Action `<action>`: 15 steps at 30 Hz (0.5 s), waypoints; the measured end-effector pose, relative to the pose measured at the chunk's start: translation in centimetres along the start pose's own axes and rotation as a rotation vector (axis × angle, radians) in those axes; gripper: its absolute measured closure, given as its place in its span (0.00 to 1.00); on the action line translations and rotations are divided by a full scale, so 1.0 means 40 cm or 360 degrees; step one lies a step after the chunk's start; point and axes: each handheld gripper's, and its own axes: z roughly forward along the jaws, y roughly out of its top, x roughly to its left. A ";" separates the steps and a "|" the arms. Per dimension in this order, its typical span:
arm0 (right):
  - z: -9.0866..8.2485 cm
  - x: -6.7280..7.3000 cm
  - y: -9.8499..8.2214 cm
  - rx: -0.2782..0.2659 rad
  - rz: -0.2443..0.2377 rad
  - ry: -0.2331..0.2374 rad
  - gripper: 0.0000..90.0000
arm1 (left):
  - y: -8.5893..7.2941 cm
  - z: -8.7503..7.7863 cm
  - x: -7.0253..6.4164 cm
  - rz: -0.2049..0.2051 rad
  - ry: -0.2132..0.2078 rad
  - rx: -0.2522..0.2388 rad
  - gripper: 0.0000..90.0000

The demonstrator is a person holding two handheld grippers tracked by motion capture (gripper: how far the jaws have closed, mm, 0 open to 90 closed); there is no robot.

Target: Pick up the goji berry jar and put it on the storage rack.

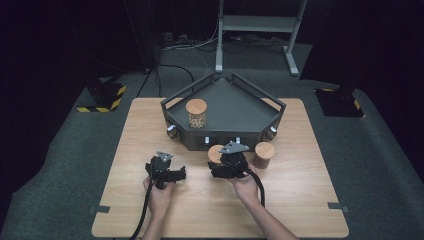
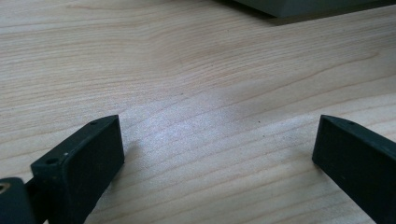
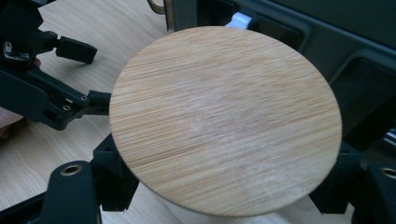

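**Right gripper clamped on a jar at the front of the tray**

Dark carpet and black walls surround my work spot, and a pale wooden table lies in front of me under the overhead camera. Starting at the left, my left gripper sits low over bare wood near the table's front half. Its own camera shows the two black jaws standing wide apart with nothing but wood grain between them, so it is released and holding nothing.

Moving toward the middle, a dark grey five-sided tray stands at the far half of the table. Inside it, near its left wall, a jar with a wooden lid stands upright; it seems to hold something light brown, though the contents are too small for me to name.

Just in front of the tray, my right gripper is clenched on a second jar. Its round wooden lid faces my right gripper's camera, with a black jaw pressed at each side of the jar below it. That jar stands on the table, just beside the tray's front wall.

Farther right, a third jar with the same kind of lid stands upright on the table, near my right gripper and apart from it.
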 end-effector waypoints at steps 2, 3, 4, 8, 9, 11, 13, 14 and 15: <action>-0.006 -0.003 0.004 -0.0006 0.0002 -0.0003 0.28 | 0.000 0.000 0.000 0.0000 0.0000 -0.0001 0.02; -0.011 -0.005 0.007 -0.0009 0.0011 -0.0002 0.28 | 0.000 0.000 0.000 0.0000 0.0000 0.0000 0.02; -0.014 -0.007 0.009 -0.0010 0.0016 0.0000 0.28 | 0.000 0.000 0.000 0.0000 0.0000 0.0000 0.02; -0.030 -0.020 0.021 -0.0011 0.0039 0.0006 0.28 | 0.000 0.000 0.000 0.0000 0.0000 -0.0001 0.02; -0.030 -0.020 0.021 -0.0011 0.0039 0.0006 0.28 | 0.000 0.000 0.000 0.0000 0.0000 0.0000 0.02; -0.035 -0.026 0.026 -0.0015 0.0042 0.0003 0.28 | 0.000 0.000 0.000 0.0000 0.0000 0.0000 0.02; -0.041 -0.030 0.031 -0.0020 0.0046 0.0002 0.28 | 0.000 0.000 0.000 -0.0001 0.0000 -0.0001 0.02; -0.043 -0.031 0.032 -0.0023 0.0048 0.0003 0.28 | 0.000 0.000 0.000 0.0000 0.0000 0.0000 0.02; -0.045 -0.033 0.034 -0.0024 0.0049 0.0007 0.28 | 0.000 0.000 0.000 -0.0001 0.0000 -0.0001 0.02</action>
